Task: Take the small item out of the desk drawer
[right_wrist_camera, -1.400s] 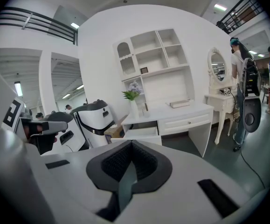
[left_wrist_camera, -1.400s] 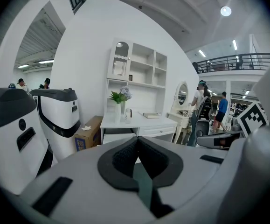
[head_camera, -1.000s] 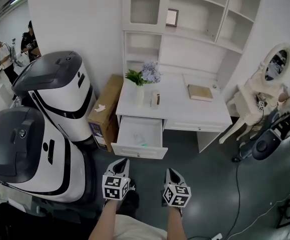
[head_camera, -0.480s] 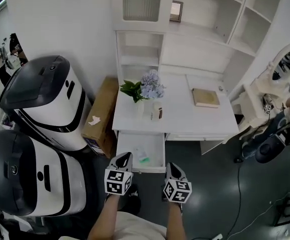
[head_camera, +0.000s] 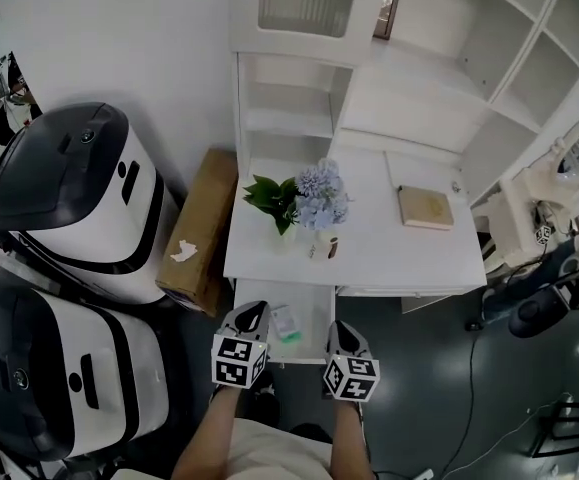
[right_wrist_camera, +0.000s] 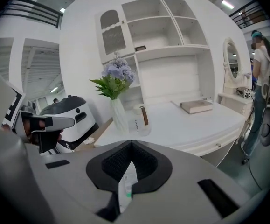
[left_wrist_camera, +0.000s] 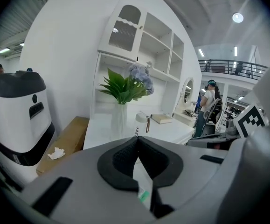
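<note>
Down at lower centre, left hand-held gripper [head_camera: 253, 312] and right hand-held gripper [head_camera: 338, 327], jaws pressed together and empty, now reach the open drawer [head_camera: 315, 315]; a second ago they were well short. Small item [head_camera: 285, 325] lies inside, between them.
</note>
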`<action>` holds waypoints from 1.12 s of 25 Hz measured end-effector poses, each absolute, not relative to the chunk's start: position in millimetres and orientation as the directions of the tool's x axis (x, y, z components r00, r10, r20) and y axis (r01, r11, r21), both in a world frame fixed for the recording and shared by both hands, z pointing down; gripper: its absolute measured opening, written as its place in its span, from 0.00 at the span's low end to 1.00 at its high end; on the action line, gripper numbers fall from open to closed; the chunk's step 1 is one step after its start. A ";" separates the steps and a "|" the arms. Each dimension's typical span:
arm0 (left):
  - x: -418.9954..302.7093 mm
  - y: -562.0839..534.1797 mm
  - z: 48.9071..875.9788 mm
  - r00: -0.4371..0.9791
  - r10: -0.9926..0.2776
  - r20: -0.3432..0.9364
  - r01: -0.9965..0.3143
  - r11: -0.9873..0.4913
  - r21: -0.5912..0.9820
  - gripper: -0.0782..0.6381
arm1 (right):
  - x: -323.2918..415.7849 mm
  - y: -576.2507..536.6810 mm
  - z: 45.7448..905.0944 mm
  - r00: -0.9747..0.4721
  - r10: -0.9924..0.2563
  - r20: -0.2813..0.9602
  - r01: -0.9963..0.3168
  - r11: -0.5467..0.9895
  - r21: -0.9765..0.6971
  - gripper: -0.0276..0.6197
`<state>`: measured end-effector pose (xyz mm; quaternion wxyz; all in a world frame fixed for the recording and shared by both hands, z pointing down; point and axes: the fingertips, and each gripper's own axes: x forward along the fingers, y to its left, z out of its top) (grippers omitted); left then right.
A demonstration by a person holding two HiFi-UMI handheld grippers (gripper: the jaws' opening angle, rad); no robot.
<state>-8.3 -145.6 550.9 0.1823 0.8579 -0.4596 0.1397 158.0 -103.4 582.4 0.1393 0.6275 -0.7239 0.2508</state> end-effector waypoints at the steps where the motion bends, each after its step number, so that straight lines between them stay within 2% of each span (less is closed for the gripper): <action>1: -9.8 -151.2 553.4 0.538 -0.737 0.409 -0.840 -0.509 0.189 0.13 | 155.7 -108.9 586.4 -0.175 -0.834 0.523 -0.978 0.089 -0.186 0.07; 8: -20.2 -151.0 576.4 0.522 -0.722 0.455 -0.851 -0.480 0.214 0.13 | 142.2 -123.1 622.2 -0.215 -0.771 0.599 -0.975 0.139 -0.171 0.07; 19: -23.0 -154.4 589.3 0.493 -0.719 0.491 -0.866 -0.461 0.195 0.13 | 111.1 -169.2 673.1 -0.334 -0.633 0.698 -0.933 0.324 -0.153 0.07; 28: -20.2 -156.0 591.8 0.463 -0.742 0.484 -0.884 -0.422 0.199 0.13 | 99.1 -170.5 719.7 -0.324 -0.531 0.783 -0.915 0.386 -0.118 0.07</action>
